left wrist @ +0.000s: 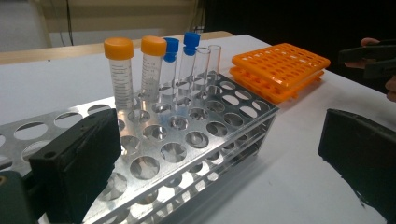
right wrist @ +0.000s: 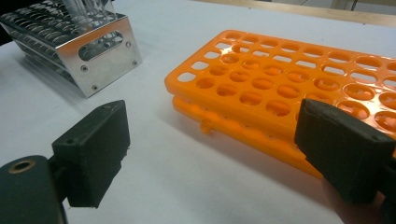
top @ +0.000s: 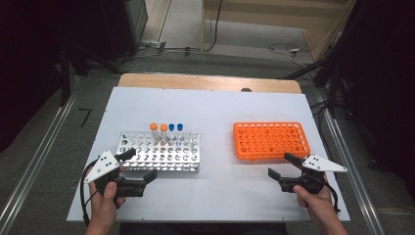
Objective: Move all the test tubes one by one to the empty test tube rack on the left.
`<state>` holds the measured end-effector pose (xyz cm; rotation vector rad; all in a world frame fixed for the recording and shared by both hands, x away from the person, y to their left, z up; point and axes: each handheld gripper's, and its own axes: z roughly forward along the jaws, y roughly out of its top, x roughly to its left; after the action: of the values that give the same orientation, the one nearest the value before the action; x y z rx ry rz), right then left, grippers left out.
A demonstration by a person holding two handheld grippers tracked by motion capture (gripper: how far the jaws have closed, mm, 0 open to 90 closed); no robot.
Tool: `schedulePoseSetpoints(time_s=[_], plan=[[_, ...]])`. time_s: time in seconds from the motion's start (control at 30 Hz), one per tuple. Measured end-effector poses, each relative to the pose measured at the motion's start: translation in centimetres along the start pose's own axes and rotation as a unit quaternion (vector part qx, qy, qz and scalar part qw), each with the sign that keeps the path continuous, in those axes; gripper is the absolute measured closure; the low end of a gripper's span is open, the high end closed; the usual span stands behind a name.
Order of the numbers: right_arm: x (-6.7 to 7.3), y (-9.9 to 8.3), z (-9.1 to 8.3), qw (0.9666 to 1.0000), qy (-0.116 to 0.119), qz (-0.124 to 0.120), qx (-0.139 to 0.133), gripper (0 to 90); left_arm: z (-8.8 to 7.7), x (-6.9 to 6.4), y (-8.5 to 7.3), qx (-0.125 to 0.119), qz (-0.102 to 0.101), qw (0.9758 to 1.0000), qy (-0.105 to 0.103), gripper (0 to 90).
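Left gripper (top: 139,165) sits at the near-left corner of the metal rack (top: 161,152), jaws wide apart, nothing between them. The capped tubes (top: 166,128) stand along the rack's far row. Right gripper (top: 283,165) hovers well to the rack's right, just before the orange rack (top: 270,140), jaws apart and empty. Risk — the left jaw over the rack's top plate could clip it and shove the rack, rattling the tubes; a slanted reach may knock neighbouring tubes.

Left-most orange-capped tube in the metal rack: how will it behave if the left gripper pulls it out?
The orange-capped tube looks like smooth clear plastic, so probably light and somewhat slippery between the pads. It is round and tall, so likely to roll or tip if set down outside the metal rack. It stands upright, so a straight lift should free it.
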<state>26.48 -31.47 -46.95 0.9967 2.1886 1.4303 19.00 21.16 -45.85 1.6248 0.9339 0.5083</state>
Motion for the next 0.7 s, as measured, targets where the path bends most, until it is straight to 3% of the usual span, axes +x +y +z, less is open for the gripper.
schedulePoseSetpoints(time_s=[0.23,0.7], plan=[[-0.7,-0.2,-0.3,1.0000,-0.005,0.007,-0.003,8.5,-0.9,0.6,-0.7,-0.006,-0.003,1.0000,-0.005,0.0],[-0.9,-0.3,0.3,1.0000,-0.001,0.003,0.006,8.2,-0.6,1.1,-1.1,0.003,-0.003,1.0000,-0.006,0.0]])
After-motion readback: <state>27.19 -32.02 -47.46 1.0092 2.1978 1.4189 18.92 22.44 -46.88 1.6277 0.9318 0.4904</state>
